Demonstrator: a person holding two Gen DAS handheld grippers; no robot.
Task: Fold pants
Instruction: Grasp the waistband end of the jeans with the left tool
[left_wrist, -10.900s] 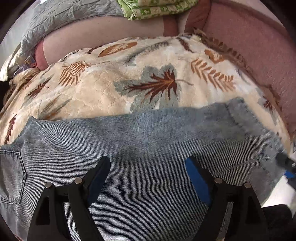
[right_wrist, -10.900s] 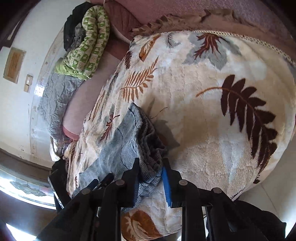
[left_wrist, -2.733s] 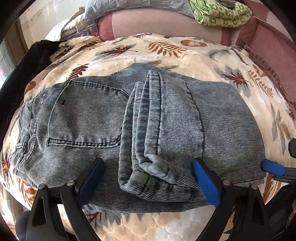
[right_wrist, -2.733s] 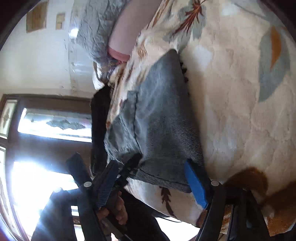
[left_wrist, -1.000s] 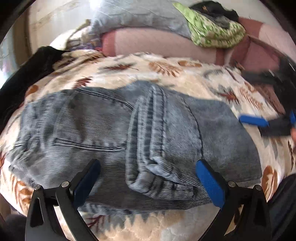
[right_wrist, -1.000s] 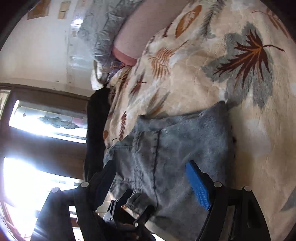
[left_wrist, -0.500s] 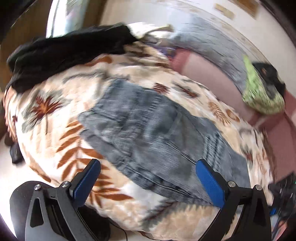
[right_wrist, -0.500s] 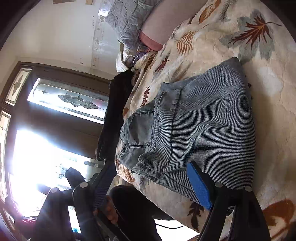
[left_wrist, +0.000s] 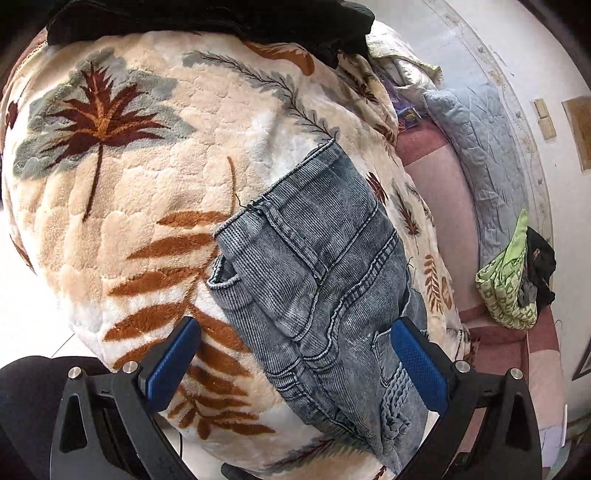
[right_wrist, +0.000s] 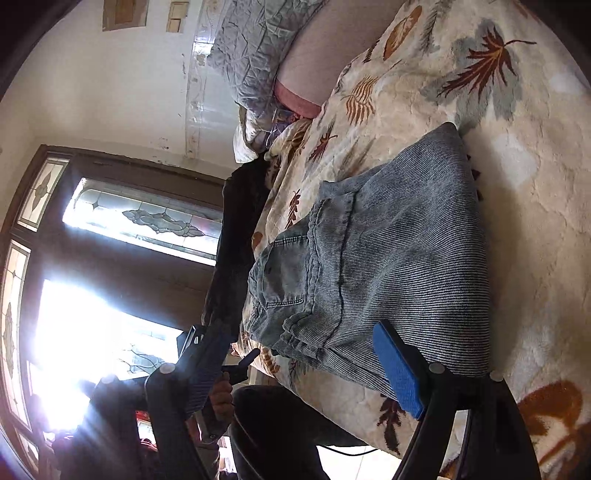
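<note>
Both grippers have swung away from the faded blue-grey denim pants (left_wrist: 325, 280) since a second ago, when the left camera looked squarely down on the bundle; now it views the bundle from the waistband end, at an angle. The pants lie folded into a compact packet on the cream fleece blanket with rust and grey leaf print (left_wrist: 155, 155) that covers the bed, near its front edge.

The left gripper (left_wrist: 295, 363) has its blue-padded fingers (left_wrist: 171, 363) spread wide and holding nothing, with the packet's near end showing between them but not pinched. The right gripper (right_wrist: 303, 373) is likewise spread and empty, its pad (right_wrist: 397, 369) just beside the folded edge.

By the look of it the folding is finished or nearly so. What remains is at most a tidying press on the loose waistband corner (left_wrist: 225, 275), which calls for a light, flat touch rather than a pinch, lest the layers slide.

From the left wrist one sees the seams, the belt loop and the green patterned cloth (left_wrist: 506, 280) on the pink sofa back (left_wrist: 443, 206). Only the right wrist shows the back pocket (right_wrist: 284, 273), the bright stained-glass window (right_wrist: 147, 221), and the hand (right_wrist: 221, 397) holding the other tool.
</note>
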